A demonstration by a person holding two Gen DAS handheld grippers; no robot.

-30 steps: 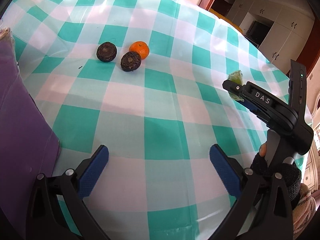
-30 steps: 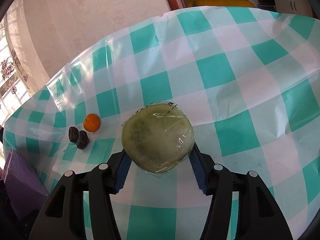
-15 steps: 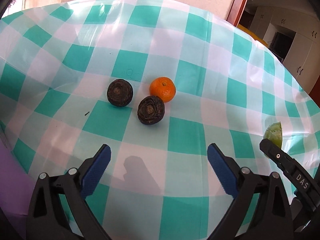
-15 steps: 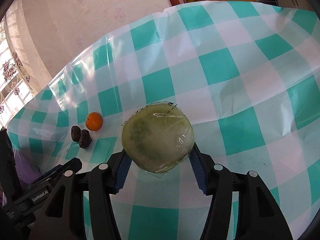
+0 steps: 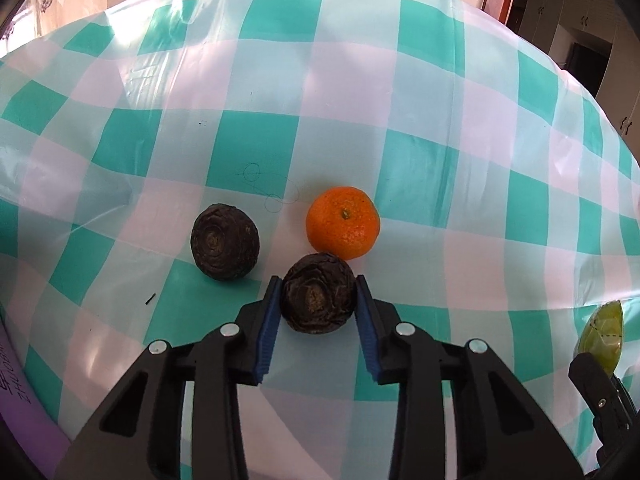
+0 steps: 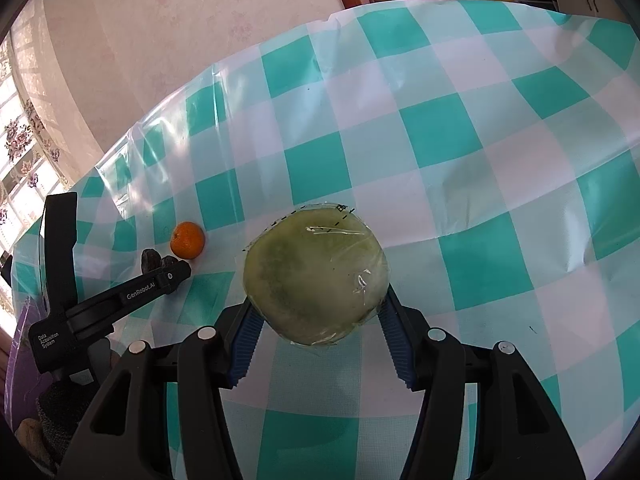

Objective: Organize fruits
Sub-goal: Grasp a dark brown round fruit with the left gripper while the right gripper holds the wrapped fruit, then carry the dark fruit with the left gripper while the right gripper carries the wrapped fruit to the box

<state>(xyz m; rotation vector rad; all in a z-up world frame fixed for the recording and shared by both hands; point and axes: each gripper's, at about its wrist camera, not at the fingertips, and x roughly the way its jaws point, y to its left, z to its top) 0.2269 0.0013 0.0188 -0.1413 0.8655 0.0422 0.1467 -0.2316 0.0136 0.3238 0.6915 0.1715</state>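
In the left wrist view, my left gripper [image 5: 317, 294] is shut on a dark wrinkled fruit [image 5: 319, 293] resting on the checked tablecloth [image 5: 256, 148]. A second dark fruit [image 5: 225, 247] lies to its left and an orange tangerine [image 5: 343, 222] just behind it. In the right wrist view, my right gripper [image 6: 316, 312] is shut on a plastic-wrapped green melon piece [image 6: 316, 274], held above the cloth. The left gripper [image 6: 176, 274] shows there at the left, next to the tangerine [image 6: 187, 240]. The melon's edge [image 5: 604, 334] shows at the right of the left wrist view.
A purple object [image 5: 24, 408] lies at the table's near left edge. A pink wall [image 6: 180, 40] stands behind the table, with a window [image 6: 16, 152] at the left. Dark cabinets [image 5: 580, 28] are at the far right.
My left gripper has moved forward to the fruit cluster and closed on the nearer dark fruit. The right gripper still holds the melon piece, almost unmoved.
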